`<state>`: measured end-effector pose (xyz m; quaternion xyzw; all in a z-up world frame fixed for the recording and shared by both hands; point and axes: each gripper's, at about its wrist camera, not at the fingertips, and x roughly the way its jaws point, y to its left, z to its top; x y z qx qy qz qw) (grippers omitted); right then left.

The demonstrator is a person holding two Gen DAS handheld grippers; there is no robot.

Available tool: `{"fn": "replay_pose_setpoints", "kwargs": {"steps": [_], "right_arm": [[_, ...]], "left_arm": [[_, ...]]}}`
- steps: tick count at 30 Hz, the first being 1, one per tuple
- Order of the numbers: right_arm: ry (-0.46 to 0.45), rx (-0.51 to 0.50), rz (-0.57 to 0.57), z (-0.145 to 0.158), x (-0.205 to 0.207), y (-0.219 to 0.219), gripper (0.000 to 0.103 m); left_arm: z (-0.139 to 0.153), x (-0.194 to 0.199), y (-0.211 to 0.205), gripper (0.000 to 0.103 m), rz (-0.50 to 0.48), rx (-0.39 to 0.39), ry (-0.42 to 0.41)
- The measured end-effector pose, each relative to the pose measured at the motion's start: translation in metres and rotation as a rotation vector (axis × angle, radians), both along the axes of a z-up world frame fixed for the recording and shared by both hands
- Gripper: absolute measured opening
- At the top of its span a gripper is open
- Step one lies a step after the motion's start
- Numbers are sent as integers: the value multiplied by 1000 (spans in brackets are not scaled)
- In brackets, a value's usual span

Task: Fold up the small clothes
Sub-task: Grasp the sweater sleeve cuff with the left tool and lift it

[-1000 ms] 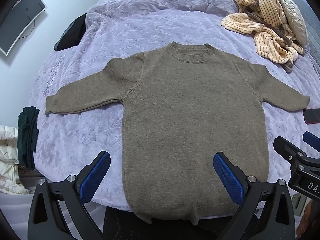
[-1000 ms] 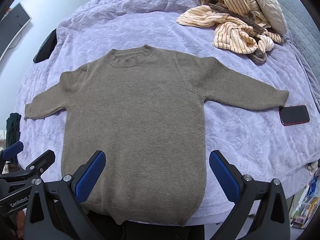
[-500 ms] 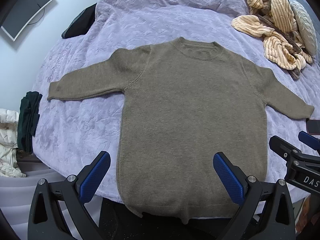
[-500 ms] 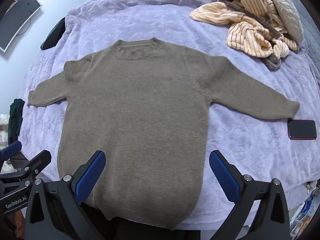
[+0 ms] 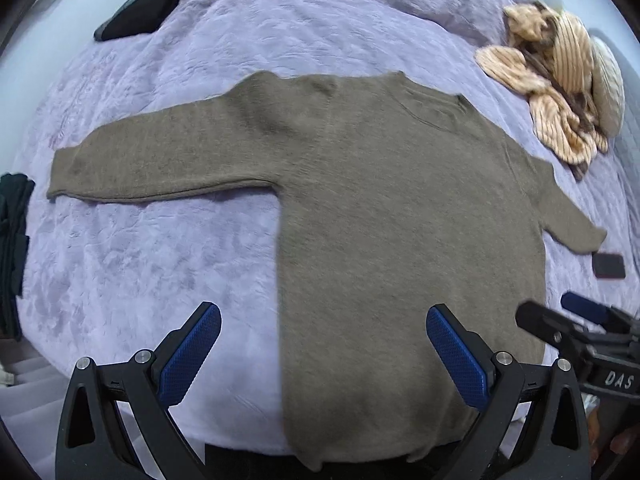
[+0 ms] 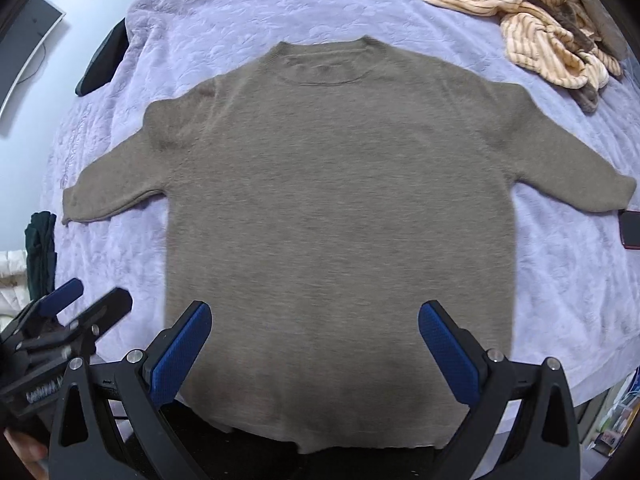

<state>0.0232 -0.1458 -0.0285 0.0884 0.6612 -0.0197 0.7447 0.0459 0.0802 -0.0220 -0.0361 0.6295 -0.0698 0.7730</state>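
A brown knit sweater [image 5: 400,220] [image 6: 340,208] lies flat, front up, on the lilac bedspread [image 5: 140,264], both sleeves spread out and its hem at the near edge. My left gripper [image 5: 324,352] hangs open above the sweater's lower left side, nothing between its blue pads. Over the lower middle of the sweater, my right gripper [image 6: 316,348] is open and empty too. Each gripper shows in the other's view: the right one [image 5: 576,320] at the far right, the left one [image 6: 72,304] at the far left.
A heap of striped cream clothes [image 5: 556,92] [image 6: 532,36] and a pale cushion [image 5: 608,84] lie at the back right. A dark phone [image 5: 608,266] [image 6: 632,228] sits by the right cuff. A dark object [image 5: 140,12] rests at the back left; dark green cloth [image 5: 12,240] hangs off the bed's left edge.
Both grippers have come lower and closer to the sweater. The left one has swung left, so the left sleeve now fills more of its view. Neither has touched the sweater.
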Motion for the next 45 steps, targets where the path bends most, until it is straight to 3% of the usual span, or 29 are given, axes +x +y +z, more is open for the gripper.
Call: {"fn": "replay_pose_setpoints", "kwargs": {"steps": [8, 14, 17, 20, 25, 27, 31, 33, 34, 35, 36, 38, 40, 45], "right_arm": [[39, -1, 112, -20, 30, 85, 103], [85, -3, 205, -46, 41, 136, 103], [120, -4, 236, -60, 41, 155, 103], [136, -9, 259, -68, 39, 168, 103], [142, -30, 288, -72, 40, 184, 103], [138, -32, 287, -70, 41, 186, 103], [135, -37, 283, -73, 43, 185, 103], [131, -42, 280, -72, 44, 186, 103], [129, -43, 279, -72, 45, 186, 103], [125, -42, 275, -73, 45, 186, 103], [122, -41, 270, -72, 46, 186, 103], [117, -36, 260, -70, 46, 184, 103], [112, -32, 253, -68, 47, 182, 103], [90, -28, 224, -59, 44, 167, 103]], "left_arm": [[-39, 60, 171, 103, 310, -150, -94], [-93, 84, 269, 103, 526, -363, -97], [-121, 92, 287, 103, 563, -486, -80], [-134, 99, 290, 103, 559, -532, -100], [-121, 111, 289, 103, 531, -582, -186], [-118, 118, 285, 103, 507, -564, -218], [-138, 135, 284, 102, 555, -490, -153], [-138, 137, 285, 92, 579, -458, -156], [-136, 137, 284, 82, 584, -436, -154], [-134, 138, 284, 66, 586, -409, -157], [-133, 137, 284, 57, 583, -389, -156], [-132, 137, 287, 16, 557, -396, -166], [-127, 135, 288, 11, 549, -407, -181], [-80, 133, 264, 11, 461, -317, -283]]}}
